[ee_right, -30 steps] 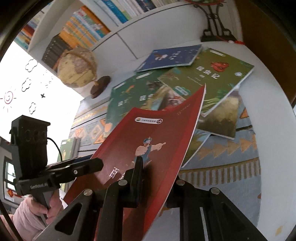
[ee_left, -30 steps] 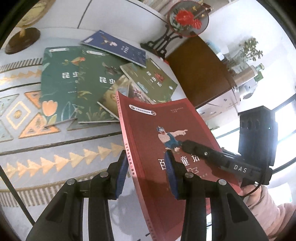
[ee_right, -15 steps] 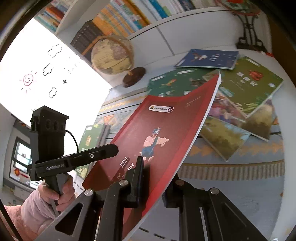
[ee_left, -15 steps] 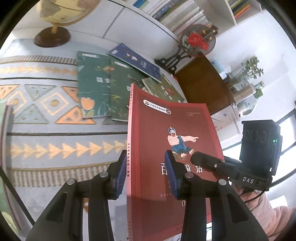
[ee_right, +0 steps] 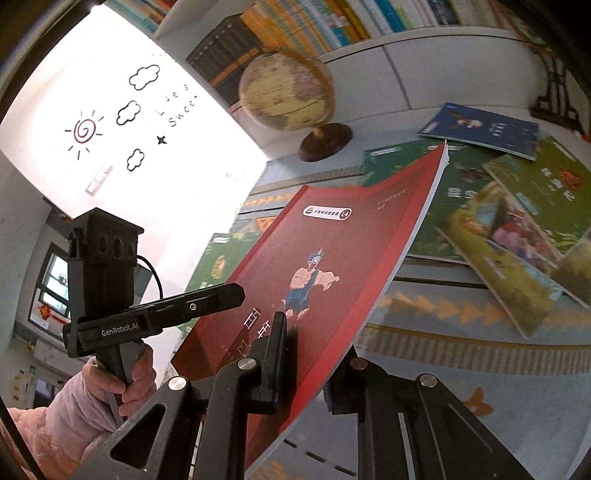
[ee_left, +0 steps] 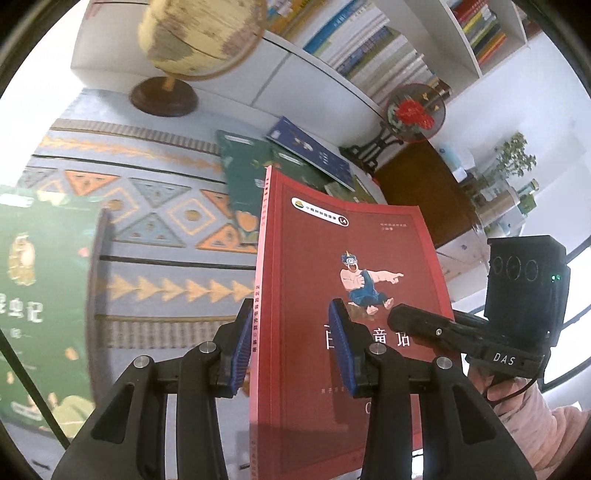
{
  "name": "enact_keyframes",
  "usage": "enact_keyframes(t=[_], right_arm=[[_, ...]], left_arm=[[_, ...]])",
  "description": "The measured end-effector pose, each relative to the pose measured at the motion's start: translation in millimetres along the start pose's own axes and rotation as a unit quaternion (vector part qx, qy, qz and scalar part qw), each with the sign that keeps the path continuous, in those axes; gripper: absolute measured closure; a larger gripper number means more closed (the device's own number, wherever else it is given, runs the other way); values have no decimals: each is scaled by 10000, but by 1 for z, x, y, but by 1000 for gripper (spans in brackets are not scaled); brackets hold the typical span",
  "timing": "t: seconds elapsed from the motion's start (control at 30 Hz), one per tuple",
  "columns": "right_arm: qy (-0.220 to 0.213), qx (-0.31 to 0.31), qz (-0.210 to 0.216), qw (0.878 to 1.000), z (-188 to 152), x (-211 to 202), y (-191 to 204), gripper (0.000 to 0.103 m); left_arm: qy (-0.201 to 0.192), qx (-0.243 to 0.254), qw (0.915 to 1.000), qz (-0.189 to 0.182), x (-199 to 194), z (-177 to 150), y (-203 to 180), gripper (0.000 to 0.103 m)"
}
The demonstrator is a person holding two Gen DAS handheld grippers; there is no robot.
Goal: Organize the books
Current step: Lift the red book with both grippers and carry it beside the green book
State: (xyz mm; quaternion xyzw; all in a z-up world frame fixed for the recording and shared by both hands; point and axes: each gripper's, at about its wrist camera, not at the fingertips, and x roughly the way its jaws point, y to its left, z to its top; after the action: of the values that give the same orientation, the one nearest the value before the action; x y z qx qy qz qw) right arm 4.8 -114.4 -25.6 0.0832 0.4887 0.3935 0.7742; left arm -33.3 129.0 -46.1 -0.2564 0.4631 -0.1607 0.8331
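A red book with a cartoon figure on its cover hangs above the patterned tablecloth, held from both sides. My left gripper straddles its spine edge, one blue pad behind the spine and one on the cover. In the right wrist view the red book slants up to the right, and my right gripper is shut on its open-page edge, with the far finger hidden behind the pages. Several green books and a blue book lie scattered behind it.
A globe on a wooden foot stands at the back of the table. A round red ornament on a stand is at the back right. Another green book rises at the left beside a dark upright edge. Filled bookshelves line the wall.
Both grippers have carried the red book leftward and slightly up, away from the scattered pile. The globe and the green book at the left have come into view.
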Motion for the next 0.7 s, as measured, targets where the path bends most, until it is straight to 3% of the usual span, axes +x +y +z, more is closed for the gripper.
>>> enact_keyframes(t=[0.7], right_arm=[[361, -432, 614, 9965, 22, 89, 89, 87]], left_arm=[[-414, -459, 9962, 607, -83, -5, 86, 68]])
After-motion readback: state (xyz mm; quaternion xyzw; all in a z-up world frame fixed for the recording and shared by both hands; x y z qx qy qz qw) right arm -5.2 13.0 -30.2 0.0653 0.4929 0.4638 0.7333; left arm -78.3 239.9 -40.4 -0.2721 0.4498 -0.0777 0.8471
